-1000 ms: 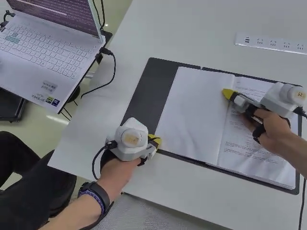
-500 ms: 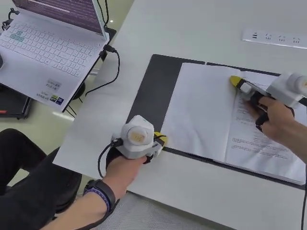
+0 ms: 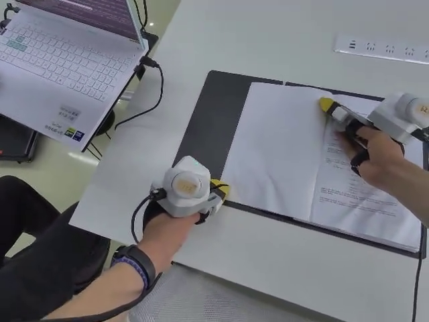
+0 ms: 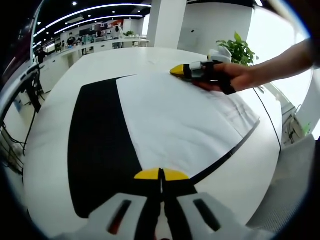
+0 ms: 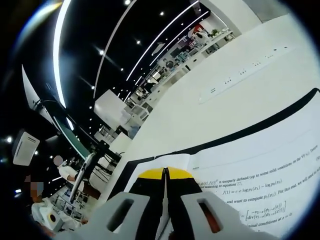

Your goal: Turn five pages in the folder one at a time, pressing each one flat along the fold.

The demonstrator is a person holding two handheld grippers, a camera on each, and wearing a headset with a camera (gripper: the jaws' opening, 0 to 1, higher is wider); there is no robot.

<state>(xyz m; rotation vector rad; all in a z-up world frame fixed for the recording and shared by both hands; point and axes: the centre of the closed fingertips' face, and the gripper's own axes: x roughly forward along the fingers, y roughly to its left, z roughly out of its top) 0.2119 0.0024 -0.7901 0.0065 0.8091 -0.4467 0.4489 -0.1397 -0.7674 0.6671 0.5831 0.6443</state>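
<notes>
The folder lies open on the white table, spreading from the centre of the head view toward 3 o'clock. Its black inner cover shows bare on the 9 o'clock side. A blank white page lies over the middle, and a printed page with lines of text and formulas lies on the 3 o'clock side.

A white laptop sits open at 10 o'clock off the table's edge, with a black cable looping down from it. A white power strip lies at 1 o'clock. The right gripper view shows an open office with long ceiling lights beyond the table.

The left gripper sits at the folder's 7 o'clock corner, jaws pressed together with nothing between them, yellow tips at the cover's near edge. The right gripper has its jaws closed too, gripping nothing, tips down on the fold near the 12 o'clock end of the pages.
</notes>
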